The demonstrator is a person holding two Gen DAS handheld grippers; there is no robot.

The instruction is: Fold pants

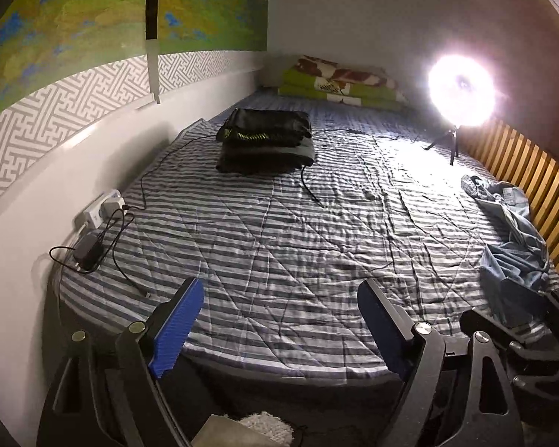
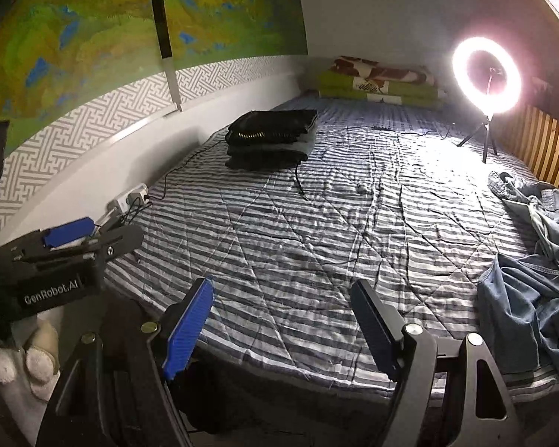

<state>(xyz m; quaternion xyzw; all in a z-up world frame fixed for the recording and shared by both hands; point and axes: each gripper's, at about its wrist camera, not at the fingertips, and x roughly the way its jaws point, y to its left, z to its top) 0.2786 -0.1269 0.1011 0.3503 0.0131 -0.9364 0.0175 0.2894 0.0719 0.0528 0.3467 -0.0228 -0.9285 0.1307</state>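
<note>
Crumpled blue denim pants lie in a heap along the right edge of the striped bed. A stack of folded dark pants rests at the far left of the bed near the wall. My left gripper hovers open over the bed's near edge, nothing between its blue pads. My right gripper is open too, empty, above the near edge with the denim to its right. The left gripper also shows from the side in the right wrist view.
A lit ring light on a small tripod stands at the far right of the bed. A power strip, charger and cables lie by the left wall. Folded blankets sit at the head. Wooden slats line the right side.
</note>
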